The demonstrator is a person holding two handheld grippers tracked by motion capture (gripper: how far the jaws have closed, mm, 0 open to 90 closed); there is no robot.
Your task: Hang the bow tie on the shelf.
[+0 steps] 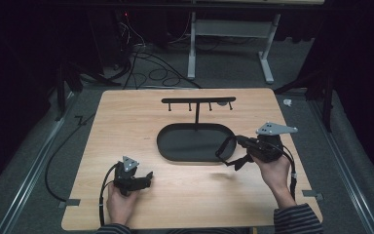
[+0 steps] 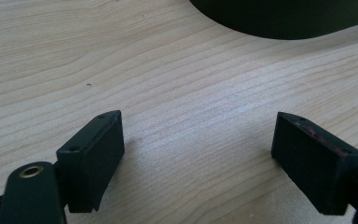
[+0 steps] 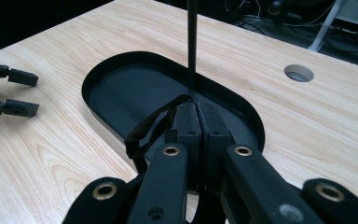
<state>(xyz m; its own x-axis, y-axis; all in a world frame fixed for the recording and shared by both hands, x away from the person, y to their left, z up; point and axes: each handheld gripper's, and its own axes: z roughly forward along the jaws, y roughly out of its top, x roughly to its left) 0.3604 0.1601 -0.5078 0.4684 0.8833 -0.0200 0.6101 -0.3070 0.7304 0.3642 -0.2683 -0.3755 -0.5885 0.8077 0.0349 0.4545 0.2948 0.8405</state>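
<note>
A: Entry, table (image 1: 126, 112). Where do your grippers sit?

B: Your left gripper (image 1: 148, 176) is low over the near left part of the wood, held in your left hand (image 1: 121, 202). In the left gripper view its jaws stand wide apart with bare wood grain between them, nothing held. The dark tray edge (image 2: 284, 21) shows at the top of that view.

A: And the right gripper (image 1: 238, 141)?

B: Your right hand (image 1: 275, 170) holds it at the right end of the oval black tray (image 1: 195, 144). In the right gripper view its jaws are pressed together, pinching a thin black strap (image 3: 147, 130). The strap loops out to the left of the jaws and hangs over the tray's near rim. From the high view the strap (image 1: 224, 151) curves down beside the tray's right end.

A: The stand?

B: A thin black post (image 1: 197, 113) rises from the tray's far side and carries a crossbar (image 1: 198, 100) with small hooks hanging under it. In the right gripper view the post (image 3: 192, 42) stands just beyond the closed jaws.

A: Anything else?

B: A round hole (image 3: 299, 73) in the tabletop, right of the tray.
</note>
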